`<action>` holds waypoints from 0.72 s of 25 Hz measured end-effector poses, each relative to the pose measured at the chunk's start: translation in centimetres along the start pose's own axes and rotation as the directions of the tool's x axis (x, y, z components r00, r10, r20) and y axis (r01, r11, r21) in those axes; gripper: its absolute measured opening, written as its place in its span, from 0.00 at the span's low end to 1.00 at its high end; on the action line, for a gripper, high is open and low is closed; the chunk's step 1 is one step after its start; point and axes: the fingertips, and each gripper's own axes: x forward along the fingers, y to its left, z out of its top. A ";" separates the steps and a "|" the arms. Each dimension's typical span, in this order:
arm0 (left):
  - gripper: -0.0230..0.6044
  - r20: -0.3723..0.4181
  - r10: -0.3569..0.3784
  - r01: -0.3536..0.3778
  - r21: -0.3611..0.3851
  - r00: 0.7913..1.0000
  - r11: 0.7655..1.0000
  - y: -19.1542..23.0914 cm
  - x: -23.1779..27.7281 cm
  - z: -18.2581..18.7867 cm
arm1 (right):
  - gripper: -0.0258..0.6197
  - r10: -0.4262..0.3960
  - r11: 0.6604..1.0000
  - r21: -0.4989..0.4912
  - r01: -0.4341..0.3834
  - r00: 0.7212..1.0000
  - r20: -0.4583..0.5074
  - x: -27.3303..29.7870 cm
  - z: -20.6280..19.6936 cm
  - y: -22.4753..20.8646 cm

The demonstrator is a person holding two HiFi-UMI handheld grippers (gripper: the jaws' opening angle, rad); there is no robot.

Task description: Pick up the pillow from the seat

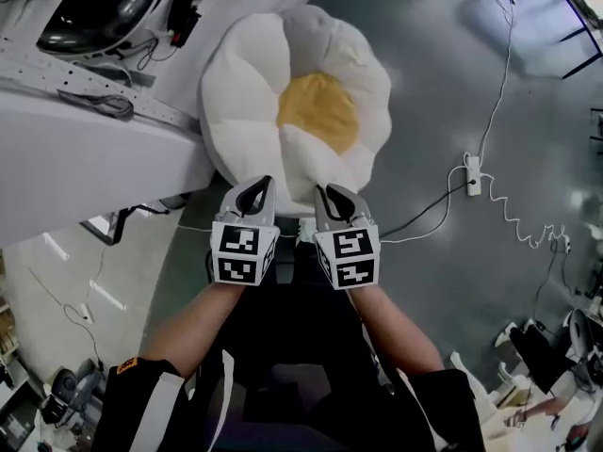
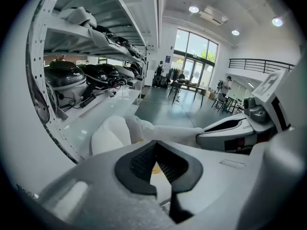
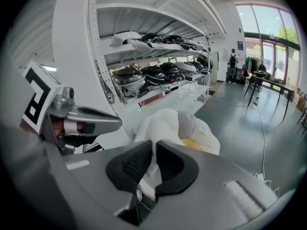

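A flower-shaped pillow (image 1: 301, 92), white petals around a yellow middle, hangs in front of me over the grey floor, beside a white shelf unit. Both grippers hold its near edge. In the head view my left gripper (image 1: 256, 192) is shut on a petal at the lower left and my right gripper (image 1: 332, 198) on a petal just to its right. White fabric is pinched between the dark pads in the left gripper view (image 2: 157, 166), with the pillow (image 2: 112, 134) bulging beyond. The right gripper view shows the same grip (image 3: 153, 164) on the pillow (image 3: 175, 126). No seat shows.
A white shelf unit (image 1: 85, 130) with dark rounded devices (image 1: 99, 8) and cables stands close on the left. A power strip (image 1: 473, 175) and a coiled white cable (image 1: 513, 217) lie on the floor to the right. Tables, chairs and people are far down the hall.
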 end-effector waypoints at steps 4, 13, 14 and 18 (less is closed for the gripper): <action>0.04 0.024 -0.019 0.019 0.010 1.000 1.000 -1.3 -2.4 1.6 | 0.08 0.004 0.999 -0.043 -0.002 0.999 0.041 -3.2 1.8 1.2; 0.04 0.088 -0.024 0.021 0.032 0.996 0.999 -2.0 -6.2 4.3 | 0.08 -0.006 0.996 -0.083 0.016 0.994 0.110 -7.3 4.2 3.8; 0.04 0.097 -0.024 0.021 0.036 0.995 0.999 -2.1 -6.6 4.7 | 0.08 -0.010 0.996 -0.086 0.020 0.993 0.121 -7.8 4.5 3.9; 0.04 0.158 -0.030 0.017 0.084 0.987 0.996 -2.6 -8.1 6.8 | 0.08 -0.031 0.995 -0.087 0.045 0.987 0.155 -9.2 5.4 4.2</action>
